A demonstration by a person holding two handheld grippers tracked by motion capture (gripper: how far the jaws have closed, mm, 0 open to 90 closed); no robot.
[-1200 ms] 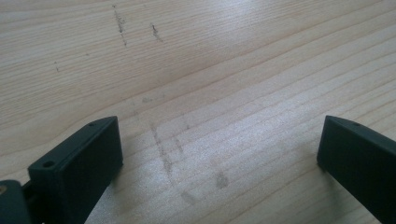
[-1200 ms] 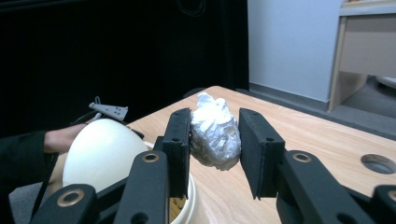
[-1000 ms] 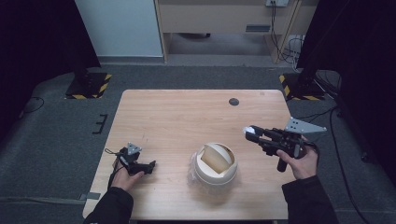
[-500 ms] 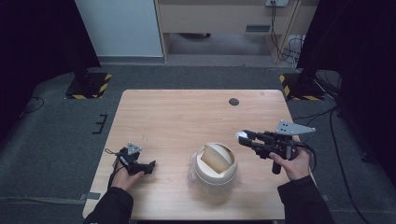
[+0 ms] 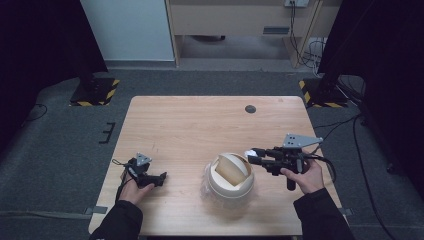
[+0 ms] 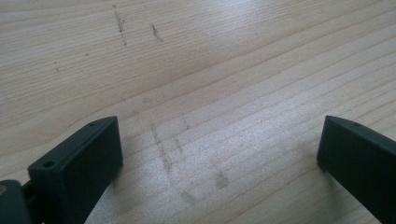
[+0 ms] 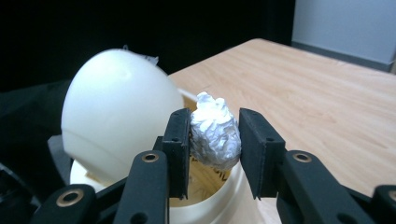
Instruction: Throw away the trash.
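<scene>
From above, the right hand-held gripper (image 5: 251,156) reaches in toward the cream round plastic bin with a tilted swing lid (image 5: 230,174), sitting near the front of the pale wooden table (image 5: 200,120). The left hand-held gripper (image 5: 159,178) rests low on the table, well apart from the bin.

The left gripper view: jaws spread wide over bare wood, nothing between them.

Now the right gripper view: the jaws are pinching a crumpled white paper ball (image 7: 215,130), poised just over the bin's open mouth beside the raised lid (image 7: 119,112). I'd say it should go a touch farther over the opening before letting go, so the ball clears the rim and lid.
</scene>
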